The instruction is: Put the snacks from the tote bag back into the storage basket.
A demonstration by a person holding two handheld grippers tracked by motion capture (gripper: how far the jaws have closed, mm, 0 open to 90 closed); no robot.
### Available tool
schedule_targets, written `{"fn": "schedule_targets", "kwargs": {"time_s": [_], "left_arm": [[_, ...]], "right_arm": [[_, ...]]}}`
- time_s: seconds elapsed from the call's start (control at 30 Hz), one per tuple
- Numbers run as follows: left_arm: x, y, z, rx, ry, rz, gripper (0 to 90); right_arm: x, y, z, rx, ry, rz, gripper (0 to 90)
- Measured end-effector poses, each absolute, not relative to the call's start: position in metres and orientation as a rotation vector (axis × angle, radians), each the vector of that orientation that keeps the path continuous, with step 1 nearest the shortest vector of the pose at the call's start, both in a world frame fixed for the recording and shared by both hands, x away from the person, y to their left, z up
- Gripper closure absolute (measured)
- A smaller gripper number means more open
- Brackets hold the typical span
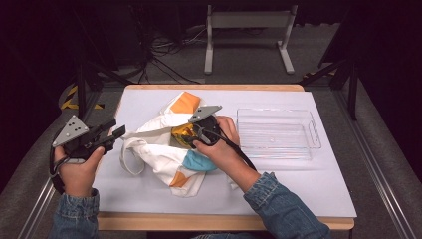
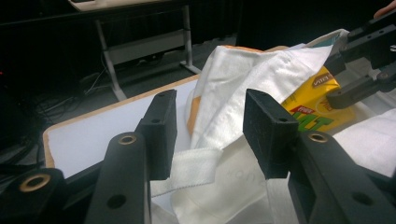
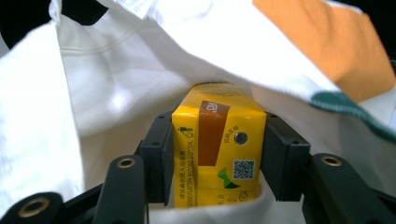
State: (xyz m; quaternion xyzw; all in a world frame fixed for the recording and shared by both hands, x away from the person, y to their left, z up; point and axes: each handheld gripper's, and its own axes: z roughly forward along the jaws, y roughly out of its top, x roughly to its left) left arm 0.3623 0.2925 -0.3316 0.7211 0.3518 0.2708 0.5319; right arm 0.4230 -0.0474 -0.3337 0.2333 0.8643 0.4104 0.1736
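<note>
A person in denim sleeves works at a white-topped table (image 1: 308, 184). At near left, the left gripper (image 1: 115, 133) clamps the white strap of a white cloth tote bag with orange and teal patches (image 1: 159, 149), holding it open. In the middle, the right gripper (image 1: 195, 135) grasps a yellow drink carton (image 3: 218, 147) at the bag's mouth, partly out. Farther right, a clear plastic tray (image 1: 312, 130) waits; moving the carton there probably remains.

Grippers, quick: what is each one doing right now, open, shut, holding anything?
Left gripper: shut on the white bag, pinching its cloth and strap.
Right gripper: shut on the yellow carton, inside the bag's mouth.
</note>
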Motion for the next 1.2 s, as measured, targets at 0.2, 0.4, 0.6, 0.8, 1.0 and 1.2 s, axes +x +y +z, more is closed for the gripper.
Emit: {"fn": "schedule_targets", "kwargs": {"time_s": [0.2, 0.4, 0.6, 0.8, 1.0, 1.2], "left_arm": [[0.362, 0.293, -0.331, 1.715, 0.839, 0.648, 55.4], [0.362, 0.294, -0.331, 1.713, 0.838, 0.649, 55.4], [0.361, 0.293, -0.331, 1.715, 0.838, 0.651, 55.4], [0.361, 0.293, -0.330, 1.715, 0.837, 0.651, 55.4], [0.362, 0.293, -0.330, 1.714, 0.836, 0.649, 55.4], [0.363, 0.292, -0.329, 1.713, 0.830, 0.649, 55.4]], "right_arm": [[0.424, -0.044, -0.323, 0.639, 2.462, 1.163, 50.3], [0.424, -0.046, -0.308, 0.605, 2.478, 1.167, 50.4], [0.422, -0.055, -0.293, 0.581, 2.492, 1.208, 50.5], [0.416, -0.060, -0.279, 0.547, 2.516, 1.203, 50.4], [0.411, -0.070, -0.266, 0.504, 2.551, 1.190, 50.4], [0.407, -0.081, -0.258, 0.496, 2.565, 1.222, 50.4]]}}
